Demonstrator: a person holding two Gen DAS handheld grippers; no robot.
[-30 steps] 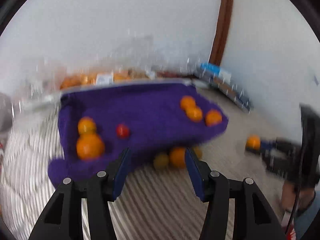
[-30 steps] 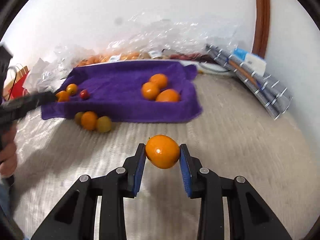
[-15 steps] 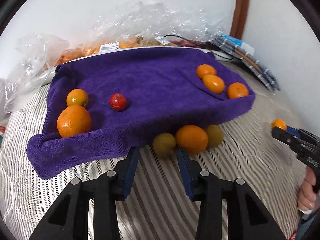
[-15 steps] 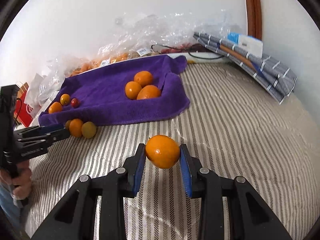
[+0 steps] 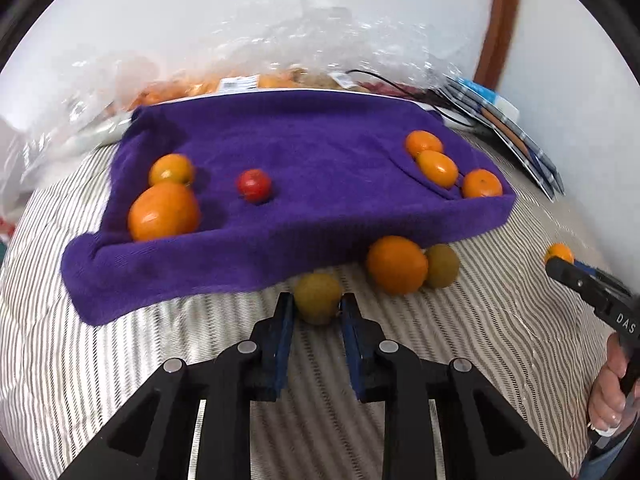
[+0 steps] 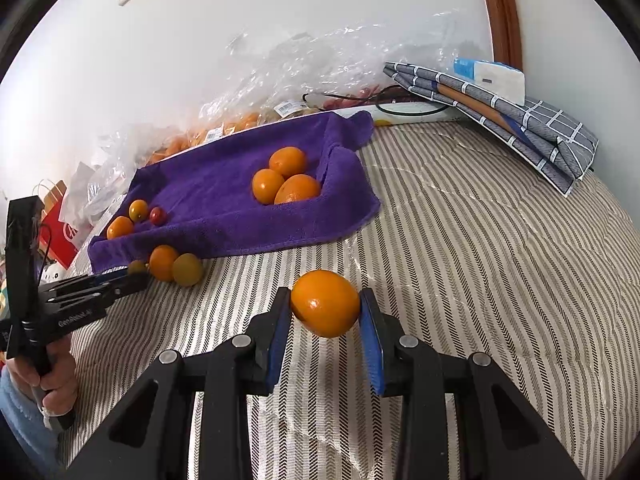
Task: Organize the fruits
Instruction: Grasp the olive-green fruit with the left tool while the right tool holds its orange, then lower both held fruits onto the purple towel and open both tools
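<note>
— Biggest thing first?
— Striped bed cover (image 6: pixel 460 240), spread across the whole foreground. On it, a purple towel (image 5: pixel 312 168), rumpled, edges turned up like a shallow tray.
— Behind that?
— Clear plastic bags (image 6: pixel 312 64) heaped along the white wall, and folded grey checked cloth (image 6: pixel 520 120) off to the right.
— And the tongs?
— Right tongs (image 6: pixel 325 310): pressed from both sides onto an orange (image 6: pixel 325 308), held clear above the bed cover, well apart from the towel. Left tongs (image 5: pixel 317 312): narrowed round a yellow-green fruit (image 5: pixel 317 298) lying on the bed cover just beside the towel's front edge; pads at its sides, firm contact hard to judge.
— Rest of the fruit?
— Beside that one, an orange off the towel (image 5: pixel 396 264) touching a second greenish fruit (image 5: pixel 440 266). On the towel, three mandarins (image 5: pixel 438 168) clustered at the right corner; at the left, a large orange (image 5: pixel 164 211) next to a smaller one (image 5: pixel 171 170).
— Smallest?
— A red cherry tomato (image 5: pixel 254 185), alone near the towel's middle.
</note>
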